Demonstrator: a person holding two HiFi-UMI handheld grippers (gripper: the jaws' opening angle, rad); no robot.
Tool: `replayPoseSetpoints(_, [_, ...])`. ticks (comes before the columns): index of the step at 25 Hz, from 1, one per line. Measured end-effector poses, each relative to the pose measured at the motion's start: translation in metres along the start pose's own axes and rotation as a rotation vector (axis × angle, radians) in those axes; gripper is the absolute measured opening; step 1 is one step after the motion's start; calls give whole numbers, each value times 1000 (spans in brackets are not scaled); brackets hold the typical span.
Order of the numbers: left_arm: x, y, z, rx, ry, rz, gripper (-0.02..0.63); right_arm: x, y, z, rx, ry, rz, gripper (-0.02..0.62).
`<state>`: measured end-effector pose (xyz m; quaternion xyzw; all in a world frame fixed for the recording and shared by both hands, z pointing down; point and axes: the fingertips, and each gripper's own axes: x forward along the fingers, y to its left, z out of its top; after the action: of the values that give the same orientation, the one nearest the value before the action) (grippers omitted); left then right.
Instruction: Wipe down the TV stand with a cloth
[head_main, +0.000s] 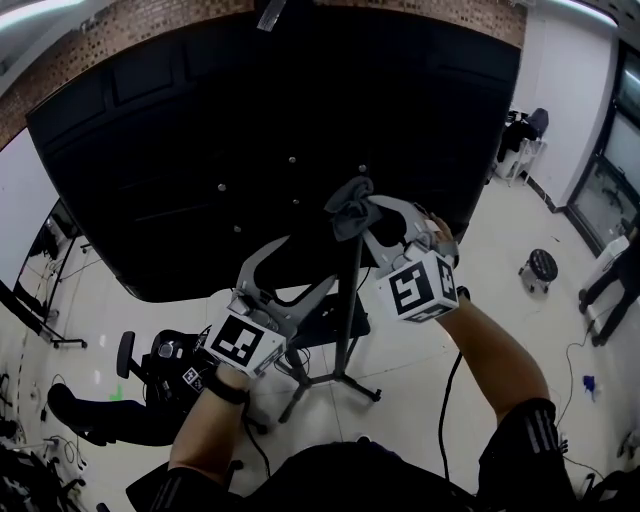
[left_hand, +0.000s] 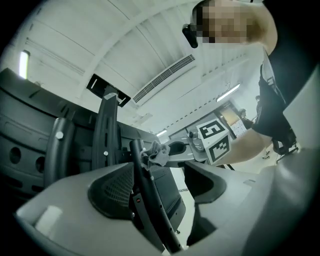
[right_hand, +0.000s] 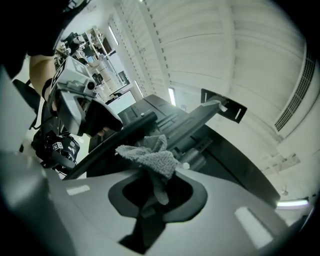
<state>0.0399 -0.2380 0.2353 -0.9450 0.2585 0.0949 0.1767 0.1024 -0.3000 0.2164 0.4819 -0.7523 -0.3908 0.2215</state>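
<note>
A gray cloth (head_main: 350, 208) is bunched against the top of the TV stand's black pole (head_main: 350, 300), just below the back of the large black TV (head_main: 250, 150) that the stand carries. The right gripper (head_main: 372, 222) is clenched on the cloth, and the right gripper view shows the cloth (right_hand: 150, 157) pinched between its jaws with one end hanging down into the gap. The left gripper (head_main: 303, 265) sits lower and to the left, beside the pole. Its jaws are released and stand apart, and in the left gripper view a slim black bar of the stand (left_hand: 150, 200) runs between them, though contact cannot be made out. The stand's legs spread over a pale floor (head_main: 420, 370). A black round stool (head_main: 540, 265) stands well apart at the right.
</note>
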Motion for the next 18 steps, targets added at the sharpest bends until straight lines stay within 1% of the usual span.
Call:
replayPoseSetpoints(4, [26, -3, 17, 13, -28, -7, 339, 2, -35, -17, -23, 7, -38, 57])
replayPoseSetpoints(8, [45, -4, 25, 31, -42, 5, 339, 12, -56, -38, -24, 23, -50, 57])
replayPoseSetpoints(12, [59, -6, 24, 29, -38, 22, 339, 27, -67, -53, -24, 30, -46, 57])
replayPoseSetpoints(18, [77, -10, 10, 26, -12, 36, 339, 42, -73, -77, -28, 42, -15, 55])
